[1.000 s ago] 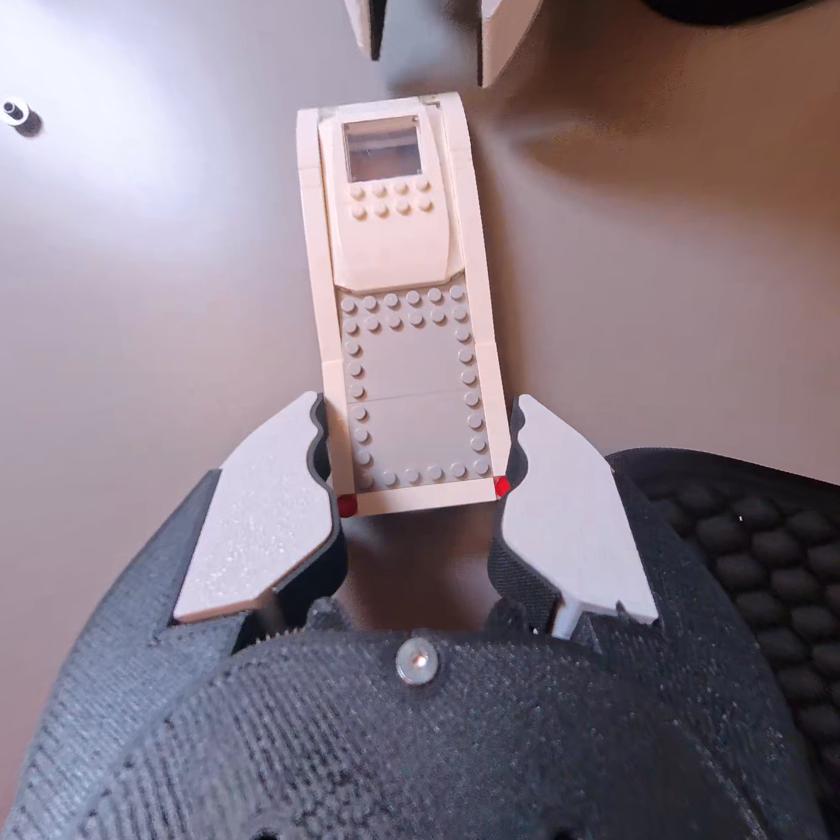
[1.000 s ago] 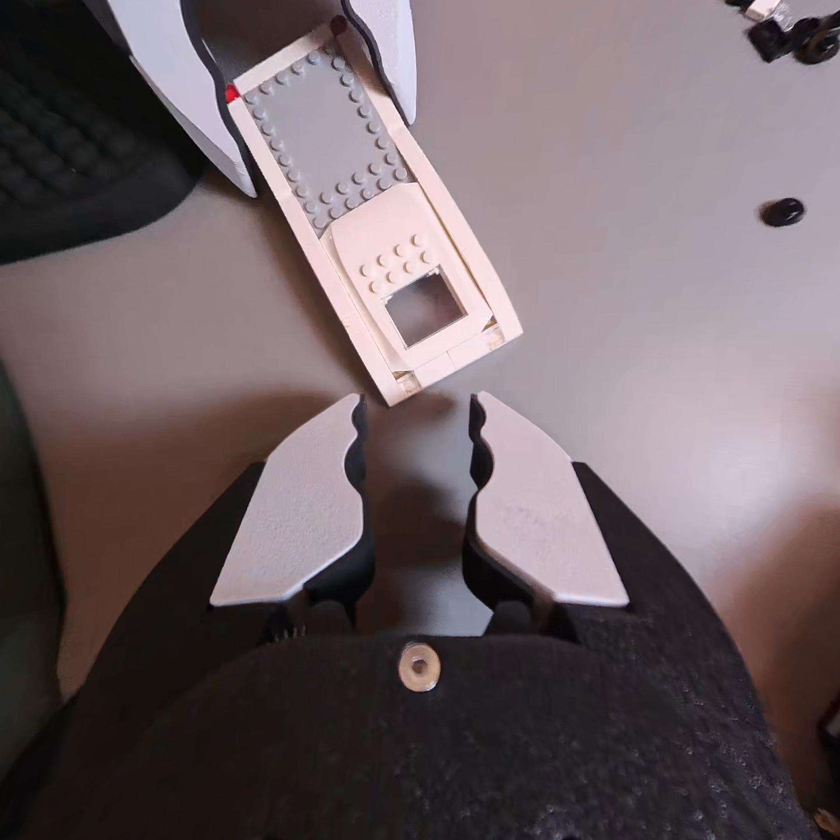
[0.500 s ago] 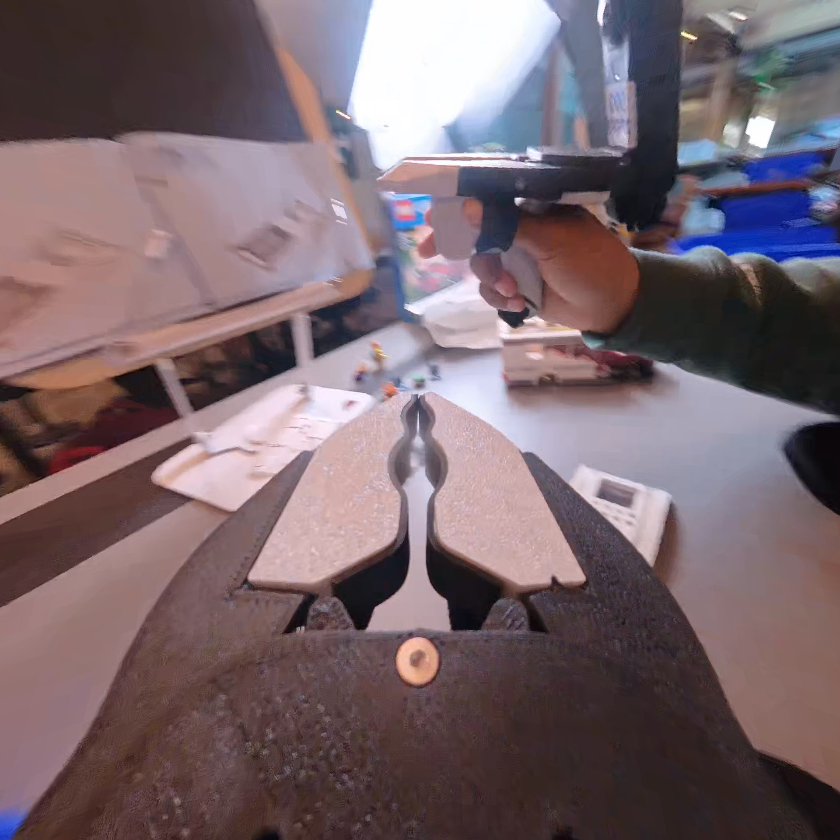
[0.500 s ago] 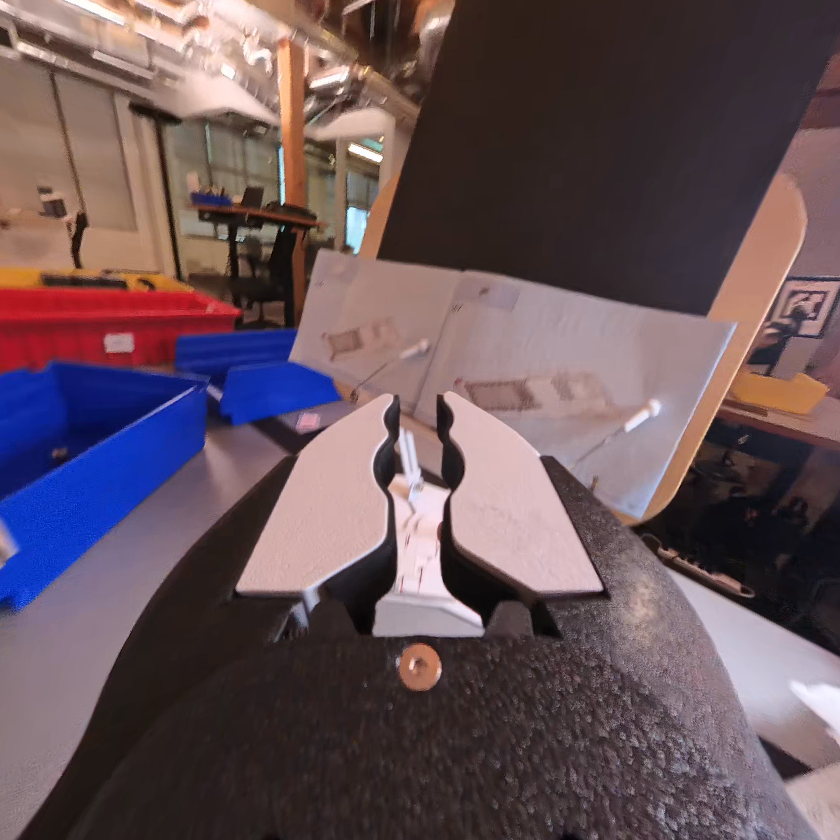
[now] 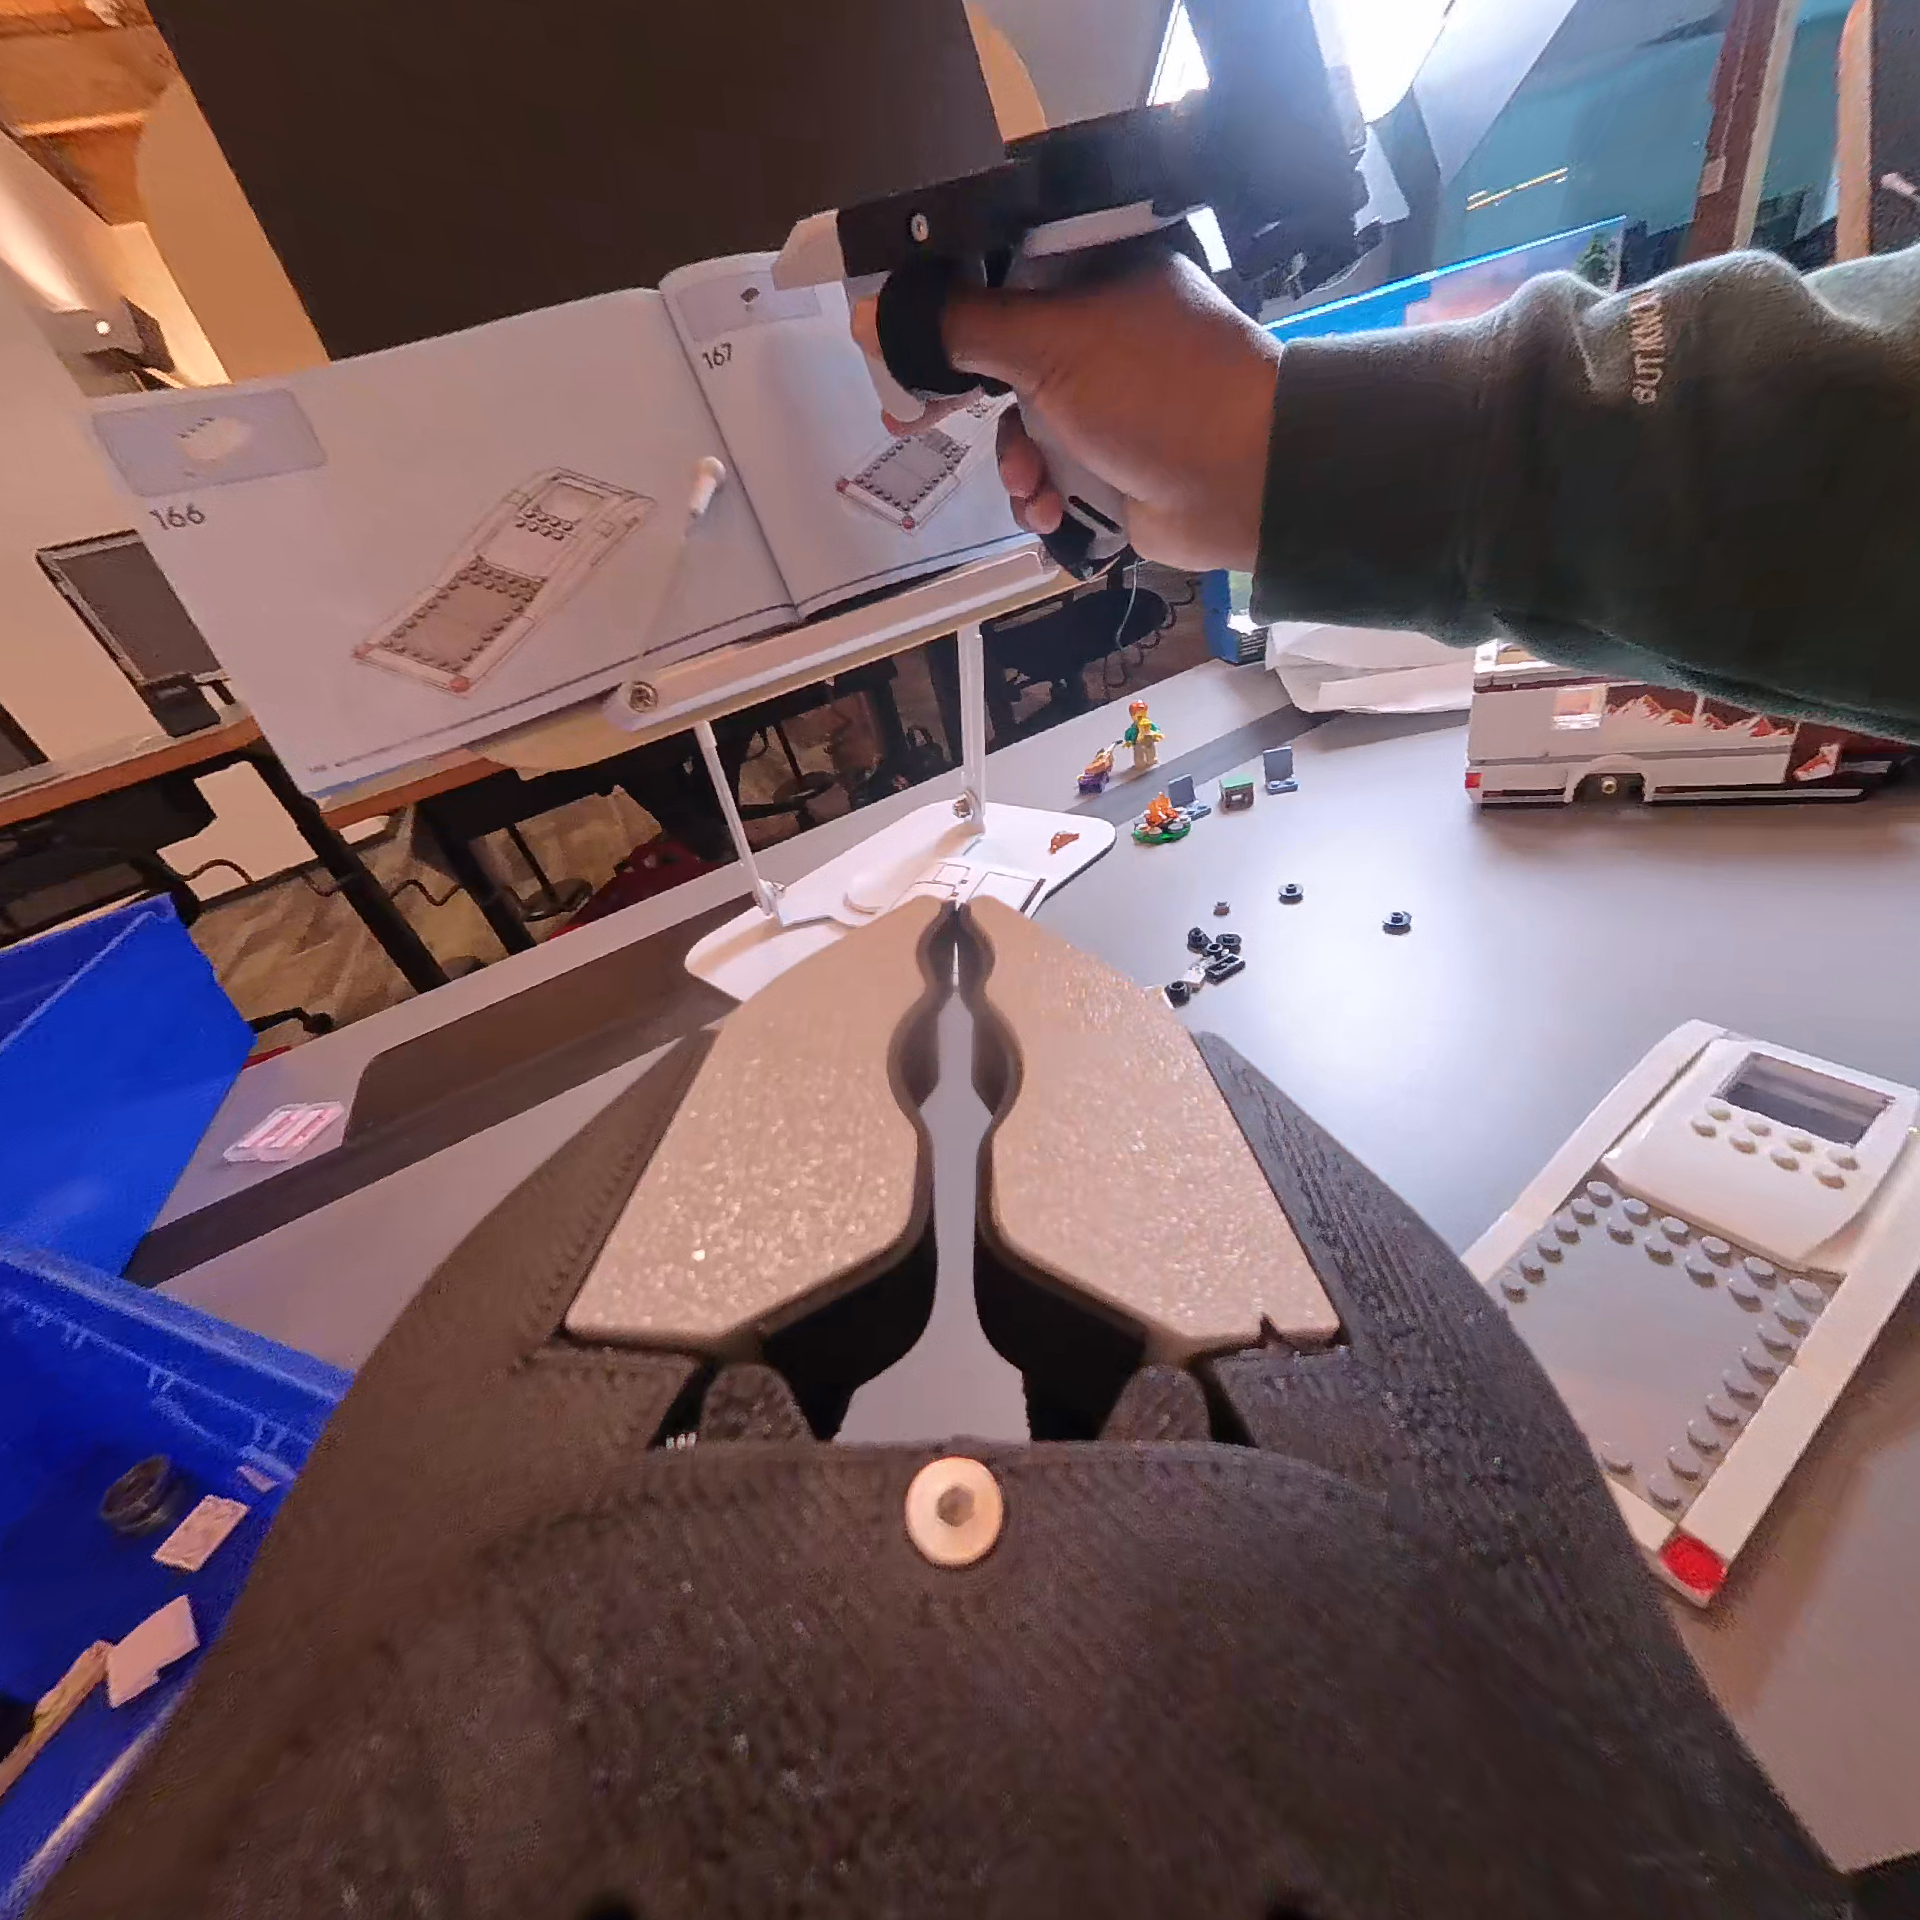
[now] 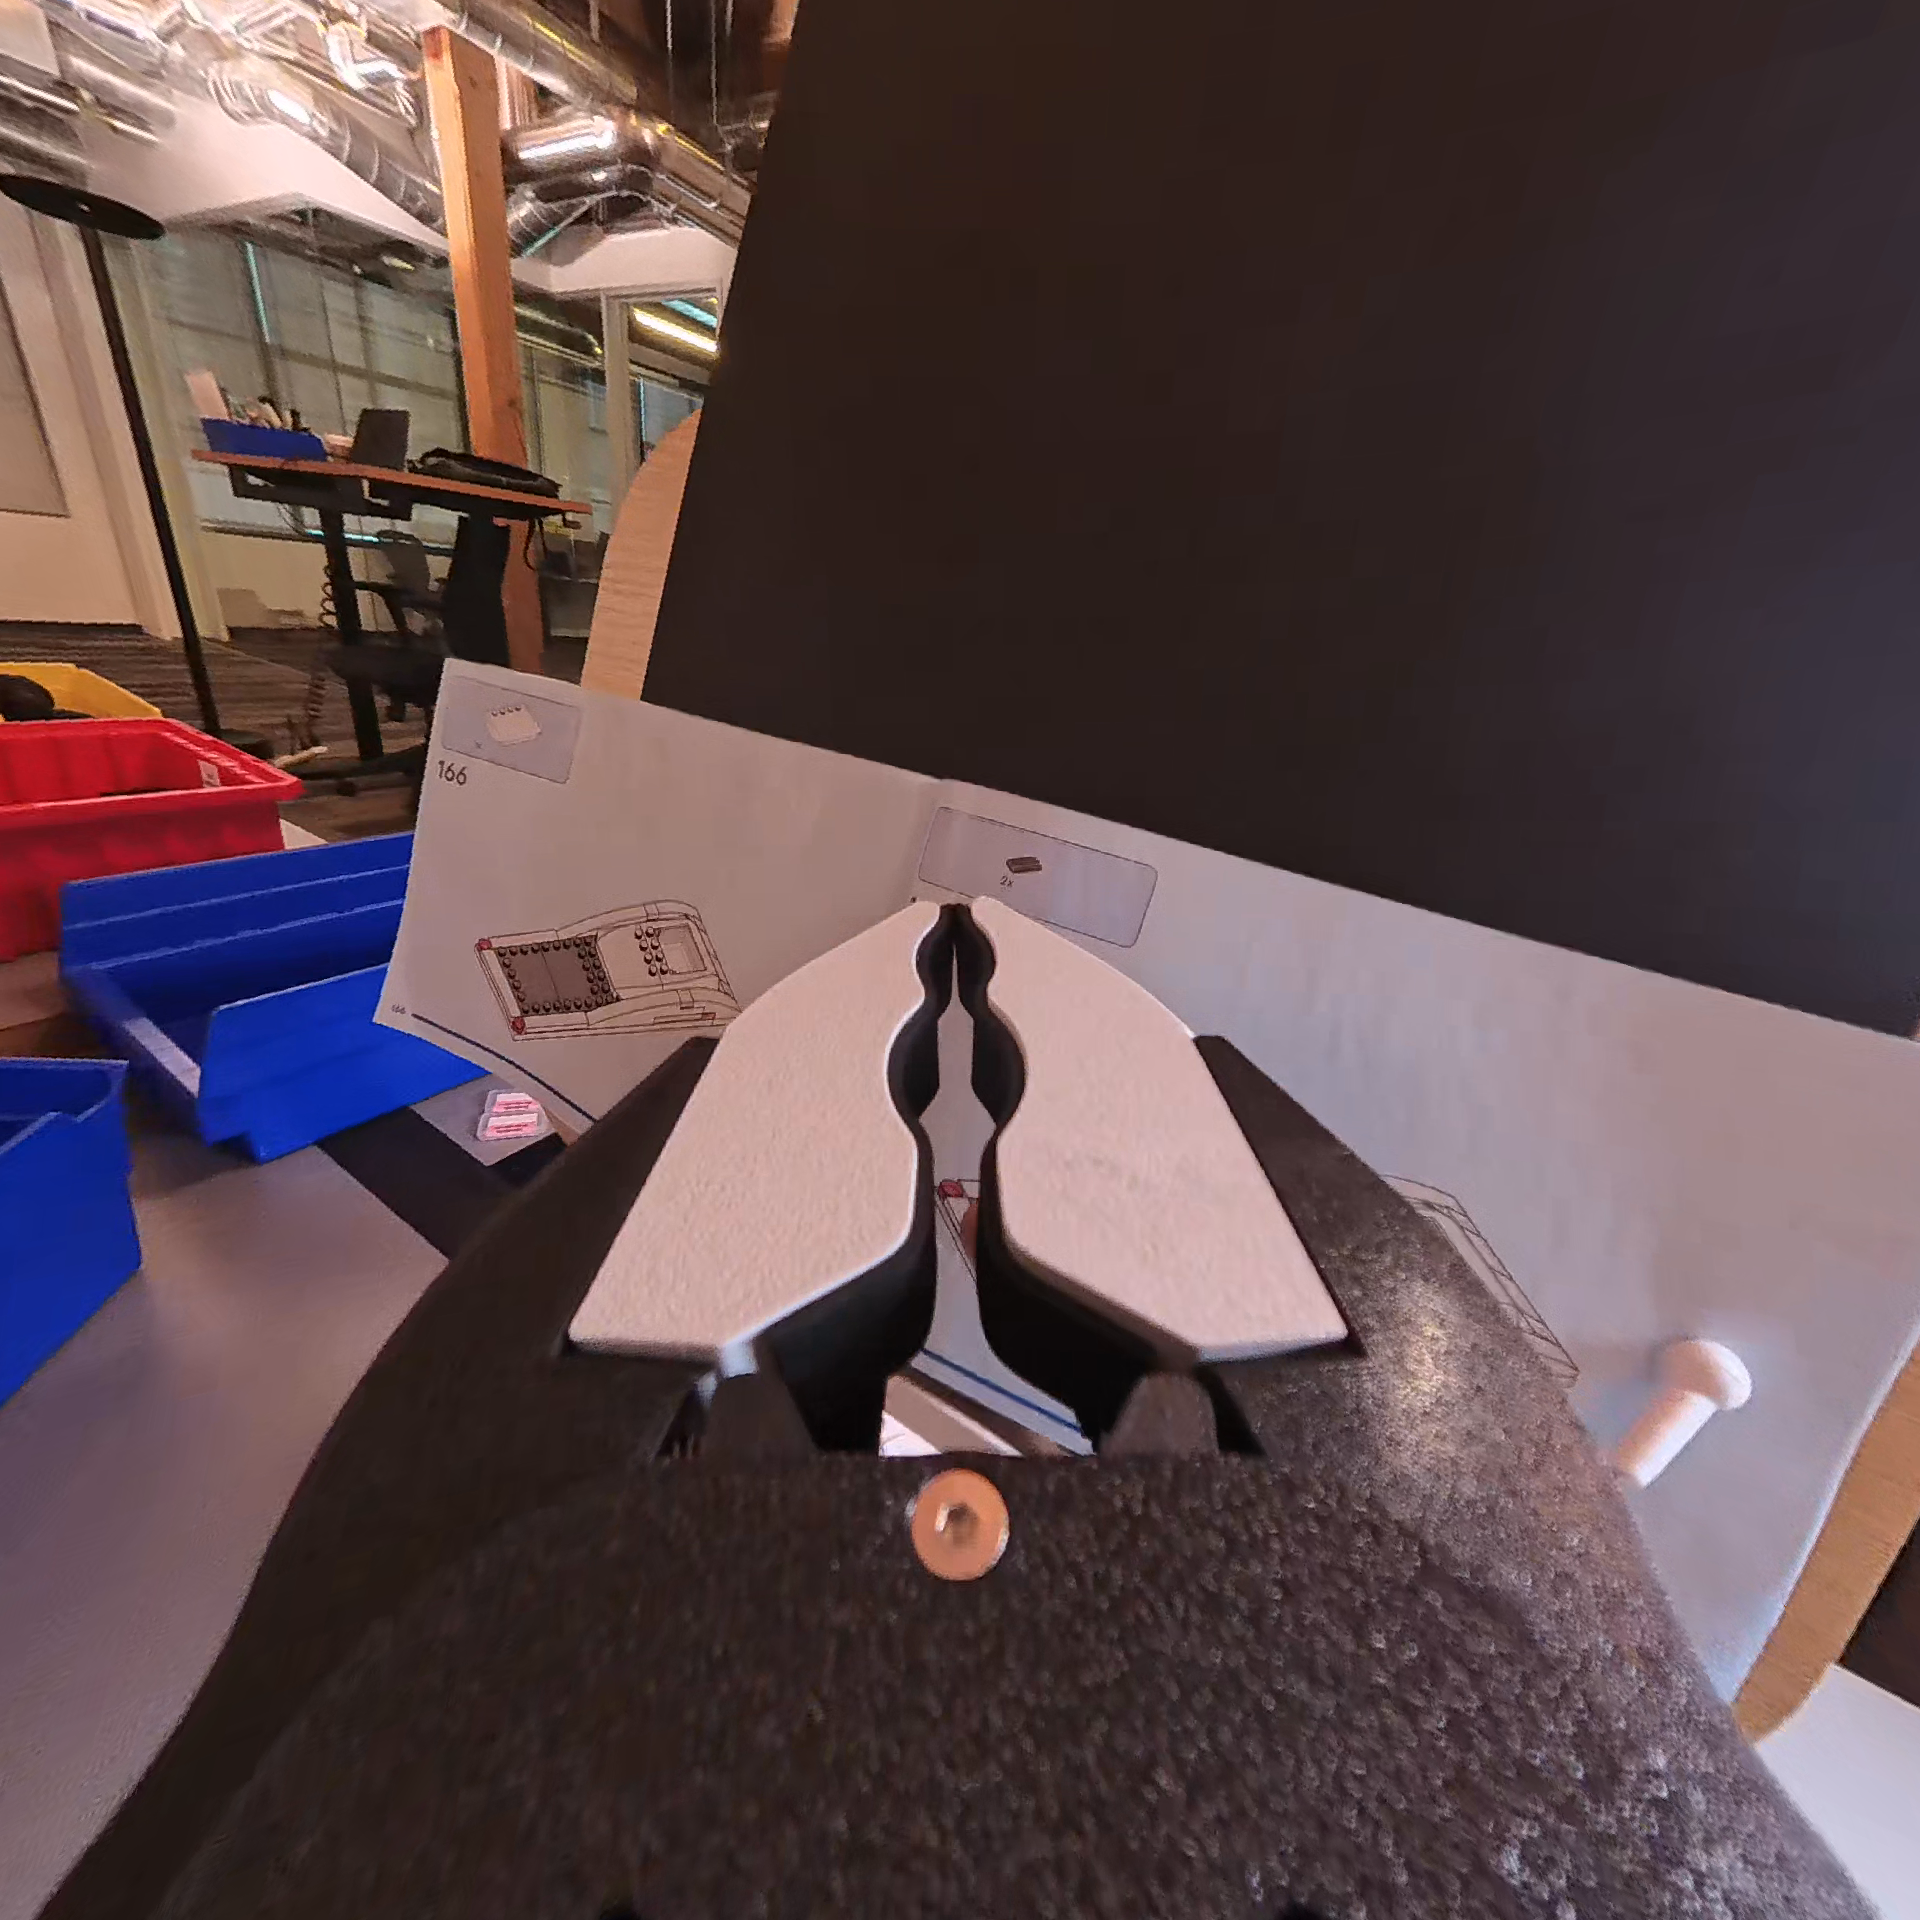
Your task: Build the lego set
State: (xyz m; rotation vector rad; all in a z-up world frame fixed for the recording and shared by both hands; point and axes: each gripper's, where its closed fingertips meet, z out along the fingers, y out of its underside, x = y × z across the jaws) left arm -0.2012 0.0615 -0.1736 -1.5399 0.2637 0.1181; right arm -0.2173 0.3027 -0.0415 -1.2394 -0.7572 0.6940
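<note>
L gripper (image 5: pixel 954 912) is hovering w/ tips meeting on nothing; white & grey brick assembly (image 5: pixel 1704 1257) is lying on the table (image 5: pixel 1507 935) just to its right. R gripper (image 6: pixel 956 914), likewise pinched on air, is facing the open instruction booklet (image 6: pixel 727 883) beyond.

Right gripper (image 6: pixel 958 914): fingertips closed together, nothing between them, pointed at the open instruction booklet (image 6: pixel 727 883) at 12 o'clock. Black panel (image 6: pixel 1299 416) stands behind the booklet. Blue bins (image 6: pixel 249 997) at 9 o'clock; red bin (image 6: pixel 114 800) beyond, at 10 o'clock. White peg (image 6: pixel 1683 1403) at 3 o'clock, against the page.
</note>
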